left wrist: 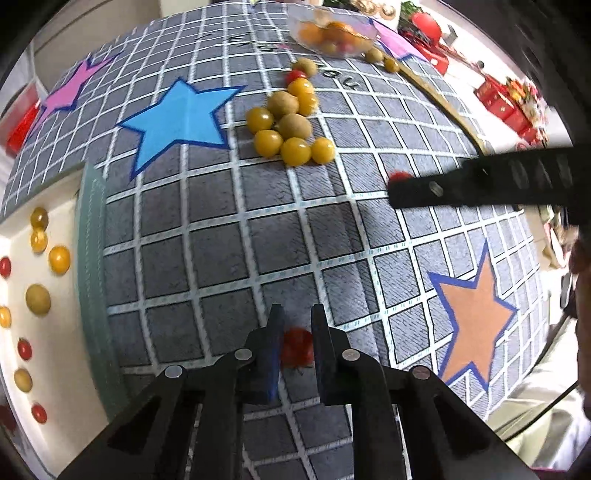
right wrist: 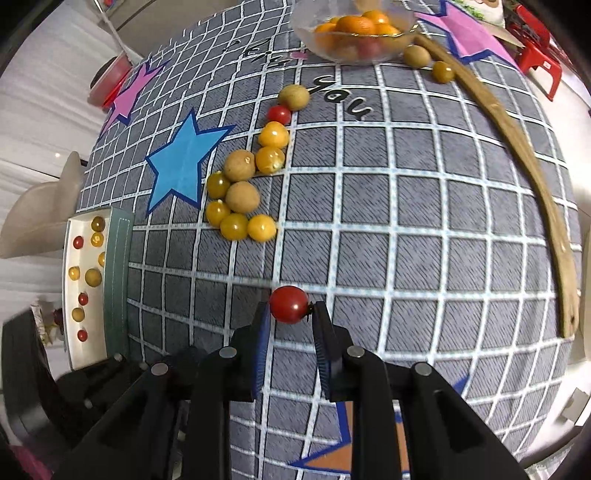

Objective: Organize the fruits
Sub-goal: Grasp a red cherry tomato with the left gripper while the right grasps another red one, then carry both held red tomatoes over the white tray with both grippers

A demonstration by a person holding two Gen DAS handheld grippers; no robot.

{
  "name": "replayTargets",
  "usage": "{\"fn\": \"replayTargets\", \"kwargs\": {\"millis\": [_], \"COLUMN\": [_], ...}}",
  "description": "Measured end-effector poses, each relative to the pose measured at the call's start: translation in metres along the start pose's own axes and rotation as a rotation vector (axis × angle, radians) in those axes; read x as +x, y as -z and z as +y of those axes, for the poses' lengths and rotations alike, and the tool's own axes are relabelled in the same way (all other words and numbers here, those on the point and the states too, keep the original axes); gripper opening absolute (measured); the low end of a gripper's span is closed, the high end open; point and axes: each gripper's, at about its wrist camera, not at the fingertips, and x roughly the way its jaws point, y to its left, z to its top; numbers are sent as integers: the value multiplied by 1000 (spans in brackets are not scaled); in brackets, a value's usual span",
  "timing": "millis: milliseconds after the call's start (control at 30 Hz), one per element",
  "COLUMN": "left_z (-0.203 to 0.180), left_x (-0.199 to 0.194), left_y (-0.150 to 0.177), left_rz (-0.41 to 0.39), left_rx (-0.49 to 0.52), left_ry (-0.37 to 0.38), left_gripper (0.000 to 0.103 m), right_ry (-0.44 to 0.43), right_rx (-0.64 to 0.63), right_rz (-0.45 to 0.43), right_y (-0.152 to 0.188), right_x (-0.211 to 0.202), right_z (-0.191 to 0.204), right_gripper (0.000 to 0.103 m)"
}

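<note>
My left gripper points down at the checked tablecloth and is shut on a red cherry tomato, held between its blue pads. In the right wrist view my right gripper is shut on another red cherry tomato, pinched at its fingertips above the cloth. From the left wrist view that gripper shows as a black finger at the right with a blurred red tomato at its tip. A pile of yellow and brown fruits lies beside the blue star.
A white tray at the left table edge holds several red, yellow and brown fruits. A glass bowl of orange fruits stands at the far end. A wooden strip curves along the right side.
</note>
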Motion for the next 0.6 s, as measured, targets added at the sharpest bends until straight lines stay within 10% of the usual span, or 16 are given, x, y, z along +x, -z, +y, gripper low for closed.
{"fn": "replayTargets", "kwargs": {"millis": [600], "left_z": [44], "left_x": [-53], "left_y": [16], "left_rz": [-73], "left_rx": [-22], "left_ry": [-30], "left_gripper": [17], "right_ry": [9], "right_rx": [-36], "right_rz": [24], "right_y": [41], "right_x": [-13], "right_z": [40], "right_gripper": [25]}}
